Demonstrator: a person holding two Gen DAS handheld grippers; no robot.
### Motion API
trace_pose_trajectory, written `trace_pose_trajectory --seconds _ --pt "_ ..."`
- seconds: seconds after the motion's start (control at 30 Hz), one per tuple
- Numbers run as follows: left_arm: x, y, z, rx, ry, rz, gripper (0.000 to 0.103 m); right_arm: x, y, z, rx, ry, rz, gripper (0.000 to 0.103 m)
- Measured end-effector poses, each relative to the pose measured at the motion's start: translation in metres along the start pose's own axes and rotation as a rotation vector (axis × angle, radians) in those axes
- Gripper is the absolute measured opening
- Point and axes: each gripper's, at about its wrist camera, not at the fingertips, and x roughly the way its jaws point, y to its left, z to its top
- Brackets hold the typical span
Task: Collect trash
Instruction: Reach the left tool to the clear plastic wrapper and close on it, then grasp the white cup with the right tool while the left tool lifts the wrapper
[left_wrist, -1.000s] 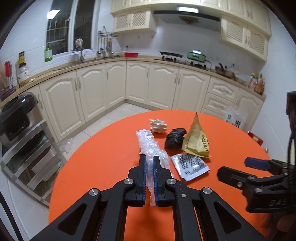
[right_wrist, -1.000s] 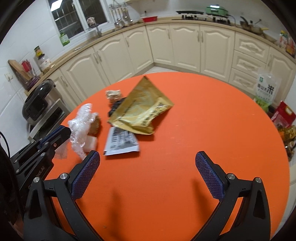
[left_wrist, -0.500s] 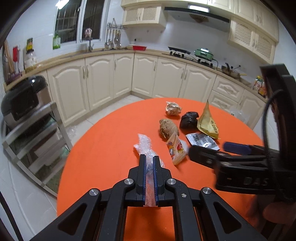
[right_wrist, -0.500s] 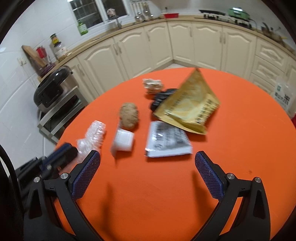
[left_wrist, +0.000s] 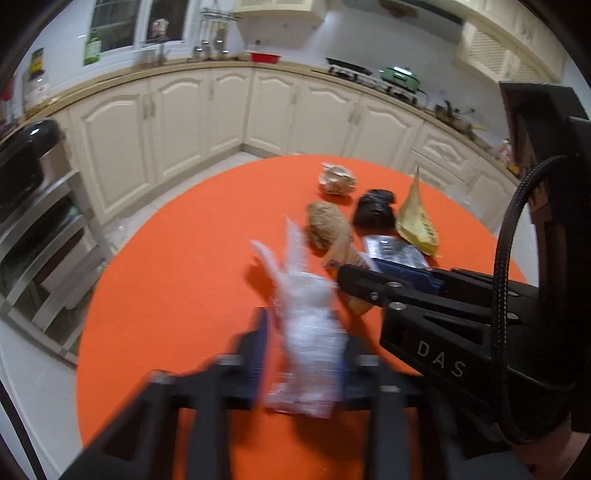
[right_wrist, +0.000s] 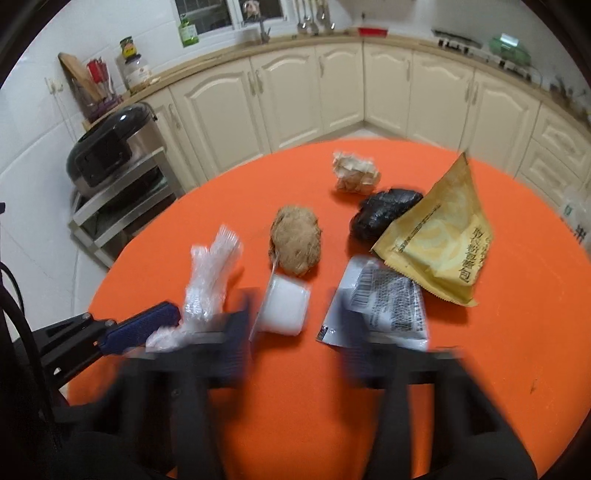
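On the round orange table (left_wrist: 177, 295) lies a clear plastic wrap (left_wrist: 310, 332), between the blurred fingers of my left gripper (left_wrist: 303, 354). Its jaws are opening and stand apart around the wrap. My right gripper (right_wrist: 295, 332) is closing, with a small white cup (right_wrist: 284, 310) between its blurred fingers, which stand clear of the cup. Behind the cup are a brown fibrous ball (right_wrist: 295, 240), a silver packet (right_wrist: 384, 302), a yellow packet (right_wrist: 439, 240), a black crumpled bag (right_wrist: 384, 214) and a crumpled paper wad (right_wrist: 354, 173).
A black rice cooker (right_wrist: 107, 155) sits on a metal rack at the table's left. Cream kitchen cabinets (right_wrist: 295, 96) run along the far wall. In the left wrist view the right gripper's body (left_wrist: 461, 325) fills the right side, close beside the wrap.
The left gripper drew the wrap back from the pile, uncovering the brown ball and the cup, and its jaws have now spread. The right gripper came in over the cup and its jaws have narrowed.
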Motion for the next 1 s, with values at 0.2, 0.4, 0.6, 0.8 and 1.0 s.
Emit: trace_pose_trajectory --seconds 0.2,0.4,0.6,0.8,1.0 --pt "0.000 0.001 0.004 0.005 -0.014 0.001 0.012 -0.016 -0.023 -0.013 0.057 -0.006 0.025 0.021" --pt "-0.006 -0.007 -0.003 0.006 -0.043 0.001 0.012 -0.038 -0.041 -0.025 0.093 -0.034 0.042 0.021" --pt "-0.032 -0.028 -0.018 0.008 -0.078 -0.037 0.011 -0.074 -0.047 -0.036 0.116 -0.086 0.051 0.021" --pt "-0.073 -0.068 -0.027 0.083 -0.148 -0.050 0.011 -0.124 -0.060 -0.053 0.150 -0.160 0.035 0.021" --pt "-0.117 -0.120 -0.039 0.171 -0.233 -0.097 0.011 -0.183 -0.079 -0.076 0.192 -0.243 -0.005 0.021"
